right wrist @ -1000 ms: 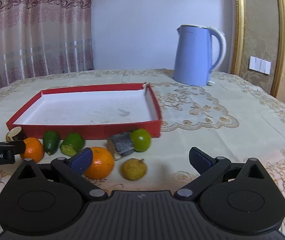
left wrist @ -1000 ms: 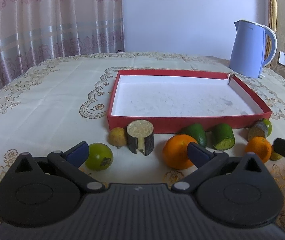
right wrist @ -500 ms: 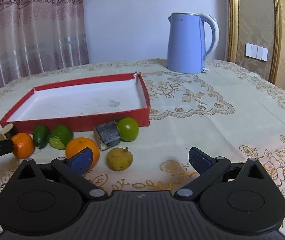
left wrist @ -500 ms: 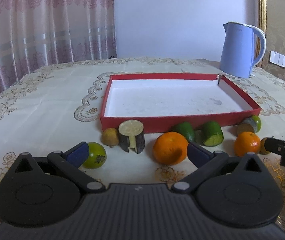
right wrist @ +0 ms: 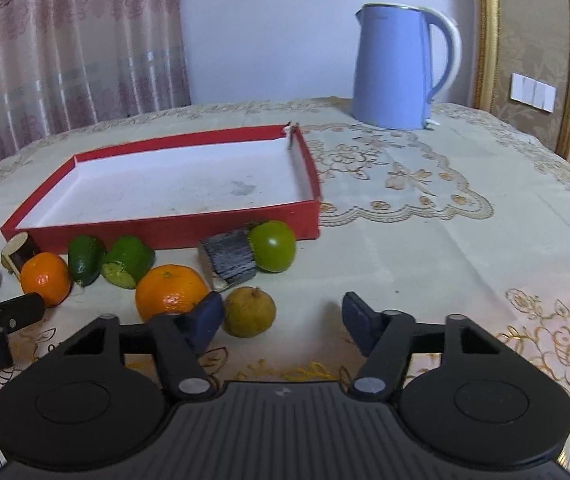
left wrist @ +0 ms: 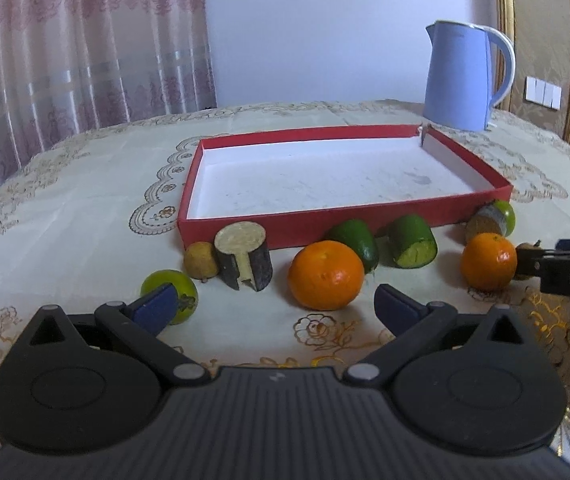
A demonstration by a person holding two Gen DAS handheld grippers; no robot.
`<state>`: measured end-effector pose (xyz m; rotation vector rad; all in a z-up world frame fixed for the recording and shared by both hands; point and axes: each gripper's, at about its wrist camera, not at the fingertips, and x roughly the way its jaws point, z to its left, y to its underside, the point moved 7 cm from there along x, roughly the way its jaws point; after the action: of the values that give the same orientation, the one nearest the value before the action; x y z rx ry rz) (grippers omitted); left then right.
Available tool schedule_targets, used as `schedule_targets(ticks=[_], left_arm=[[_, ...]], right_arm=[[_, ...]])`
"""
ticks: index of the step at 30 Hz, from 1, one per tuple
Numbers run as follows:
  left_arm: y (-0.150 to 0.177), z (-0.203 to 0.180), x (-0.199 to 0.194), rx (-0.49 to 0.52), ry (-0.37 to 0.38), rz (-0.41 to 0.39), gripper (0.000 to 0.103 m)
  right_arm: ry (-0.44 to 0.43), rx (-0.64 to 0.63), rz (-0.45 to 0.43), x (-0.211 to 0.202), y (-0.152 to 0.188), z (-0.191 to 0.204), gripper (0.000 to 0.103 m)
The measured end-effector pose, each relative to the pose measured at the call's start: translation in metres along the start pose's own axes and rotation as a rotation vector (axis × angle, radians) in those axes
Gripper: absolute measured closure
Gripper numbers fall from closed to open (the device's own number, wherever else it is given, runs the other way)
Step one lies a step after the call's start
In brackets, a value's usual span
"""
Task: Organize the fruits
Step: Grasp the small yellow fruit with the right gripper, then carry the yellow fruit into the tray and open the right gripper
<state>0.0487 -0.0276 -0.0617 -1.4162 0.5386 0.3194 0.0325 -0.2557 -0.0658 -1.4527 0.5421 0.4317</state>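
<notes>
Right gripper [right wrist: 279, 322] is hovering low over the cloth, jaws have just been closing to about half width, nothing pinched; the yellow-brown fruit [right wrist: 250, 312] is sitting just inside the left pad, at 11 o'clock from the gap centre, untouched as far as I can tell. An orange [right wrist: 171, 290] is lying just behind that pad at 10 o'clock.

Left gripper [left wrist: 273, 304] is standing wide and empty, with the bigger orange [left wrist: 326, 275] at 12 o'clock between and beyond its pads, and a green lime [left wrist: 173, 294] behind the left pad at 9.

Step, my read: lining up first picks, both hands still pre-grasp. The red tray [right wrist: 157, 228] at 11 o'clock is holding no fruit, so sorting is barely starting. Next move is calling for shifting the right gripper left to centre the fruit, then closing; round fruit may be rolling off.

Surface: an embroidered cream tablecloth [right wrist: 445, 240]. A blue kettle [right wrist: 399, 68] is standing at 1 o'clock behind the tray, pink curtains [right wrist: 65, 40] at 10.
</notes>
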Motion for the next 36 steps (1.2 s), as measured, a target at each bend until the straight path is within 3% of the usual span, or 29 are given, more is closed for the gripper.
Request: schedule_targets(ticks=[6, 8, 11, 16, 25, 36], left_arm=[[-0.003, -0.002, 0.005, 0.035, -0.004, -0.005, 0.000], [-0.005, -0.001, 0.007, 0.043, -0.007, -0.010, 0.000], [-0.005, -0.003, 0.010, 0.060, -0.019, -0.019, 0.000], [-0.003, -0.006, 0.012, 0.092, -0.034, -0.040, 0.000], [-0.007, 0.000, 0.012, 0.037, -0.019, -0.049, 0.000], [-0.005, -0.003, 0.014, 0.064, -0.033, -0.059, 0.000]], right_arm=[[0.001, -0.007, 0.014, 0.007, 0.001, 0.004, 0.052], [-0.002, -0.017, 0.012, 0.006, 0.002, 0.004, 0.069], [-0.001, -0.017, 0.003, 0.004, 0.002, 0.004, 0.075], [-0.004, -0.011, -0.012, 0.003, 0.001, 0.003, 0.075], [-0.024, -0.026, -0.096, -0.014, -0.023, 0.009, 0.075], [-0.038, -0.109, -0.134, 0.012, -0.064, 0.036, 0.075]])
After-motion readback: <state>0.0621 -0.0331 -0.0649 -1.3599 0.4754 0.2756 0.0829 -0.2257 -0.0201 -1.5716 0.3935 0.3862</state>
